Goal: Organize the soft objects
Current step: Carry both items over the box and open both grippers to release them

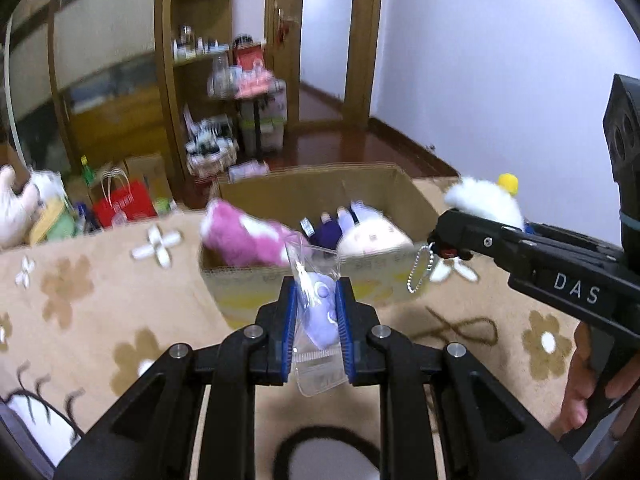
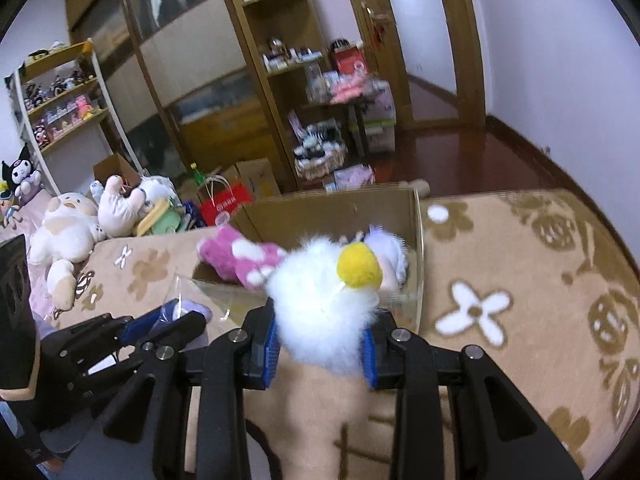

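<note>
My left gripper (image 1: 317, 300) is shut on a small lilac plush in a clear plastic bag (image 1: 320, 316), held just in front of an open cardboard box (image 1: 312, 184). The box holds a pink plush (image 1: 244, 240) hanging over its left rim, a purple toy (image 1: 326, 232) and a pale pink plush (image 1: 372, 236). My right gripper (image 2: 320, 344) is shut on a fluffy white plush with a yellow pompom (image 2: 324, 304), near the box's (image 2: 336, 208) front right corner. In the left wrist view that white plush (image 1: 486, 200) and its ball chain (image 1: 420, 272) show at right.
The box stands on a beige flowered blanket (image 2: 500, 280). Several large plush toys (image 2: 68, 232) lie at the far left. Behind are a red bag (image 2: 226, 200), wooden shelves (image 2: 280, 60), baskets, and a dark wooden floor (image 2: 460, 152) toward a doorway.
</note>
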The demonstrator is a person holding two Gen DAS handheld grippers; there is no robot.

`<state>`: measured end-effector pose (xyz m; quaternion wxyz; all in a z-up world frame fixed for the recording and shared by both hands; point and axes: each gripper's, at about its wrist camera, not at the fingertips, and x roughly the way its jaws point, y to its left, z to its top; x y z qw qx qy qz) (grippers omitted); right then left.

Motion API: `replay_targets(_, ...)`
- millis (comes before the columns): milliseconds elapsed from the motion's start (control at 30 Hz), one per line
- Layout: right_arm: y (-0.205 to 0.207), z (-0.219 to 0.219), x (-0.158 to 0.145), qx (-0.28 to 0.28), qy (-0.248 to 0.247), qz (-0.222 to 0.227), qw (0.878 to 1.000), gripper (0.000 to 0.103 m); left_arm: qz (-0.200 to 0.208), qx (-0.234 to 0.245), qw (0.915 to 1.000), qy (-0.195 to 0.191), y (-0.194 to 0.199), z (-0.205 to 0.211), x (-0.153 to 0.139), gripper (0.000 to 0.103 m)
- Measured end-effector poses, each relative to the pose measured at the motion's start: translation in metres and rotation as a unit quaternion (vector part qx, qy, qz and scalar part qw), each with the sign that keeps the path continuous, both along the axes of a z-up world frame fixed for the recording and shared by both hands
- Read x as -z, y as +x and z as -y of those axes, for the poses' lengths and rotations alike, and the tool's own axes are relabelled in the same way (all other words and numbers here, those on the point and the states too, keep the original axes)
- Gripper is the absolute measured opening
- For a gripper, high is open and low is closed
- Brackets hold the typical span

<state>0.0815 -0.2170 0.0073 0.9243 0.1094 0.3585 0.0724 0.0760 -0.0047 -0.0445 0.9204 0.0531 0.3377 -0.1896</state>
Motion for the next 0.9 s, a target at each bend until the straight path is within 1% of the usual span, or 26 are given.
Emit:
replay_targets(100, 0.006, -0.003, -0.011, -0.006, -0.007, 0.018, 1.0, 0.034, 0.024, -0.005, 0.9997, -0.007, 0.009, 0.003, -0.014, 0.018)
replay_targets(233, 0.017, -0.006, -0.021, -0.017, -0.016, 0.034, 0.999, 0.034, 0.055, 0.001, 0.9985, -0.001, 0.019, 0.01, -0.026, 0.018)
replay_targets(267, 0.019, -0.006, -0.022, -0.019, -0.019, 0.037, 0.999, 0.034, 0.059, 0.002, 0.9983, -0.001, 0.022, 0.012, -0.032, 0.018)
replay_targets(333, 0.025, -0.007, -0.022, -0.018, -0.023, 0.038, 0.999, 0.034, 0.072, 0.002, 0.9974, 0.003, 0.03, 0.014, -0.035, 0.018)
replay_targets(433, 0.033, -0.006, -0.021, -0.02, -0.028, 0.039, 0.999, 0.034, 0.079, 0.009, 0.9968, 0.009, 0.042, 0.019, -0.038, 0.018)
replay_targets(533, 0.042, -0.005, -0.02, -0.023, -0.037, 0.045, 0.998, 0.034, 0.077, 0.016, 0.9968, 0.011, 0.056, 0.024, -0.034, 0.019)
replay_targets(600, 0.047, -0.002, -0.016, -0.021, -0.039, 0.049, 0.998, 0.035, 0.067, 0.021, 0.9974, 0.013, 0.064, 0.027, -0.029, 0.019)
replay_targets(667, 0.051, 0.002, -0.01, -0.019, -0.037, 0.049, 0.998, 0.036, 0.058, 0.019, 0.9981, 0.006, 0.073, 0.026, -0.023, 0.019)
replay_targets(800, 0.066, 0.015, 0.005, -0.014, -0.022, 0.032, 0.999, 0.037, 0.042, 0.013, 0.999, -0.005, 0.084, 0.025, -0.011, 0.019)
replay_targets(900, 0.077, 0.024, 0.017, -0.009, 0.0, 0.016, 1.0, 0.037, 0.036, 0.016, 0.9992, 0.004, 0.094, 0.029, -0.002, 0.019)
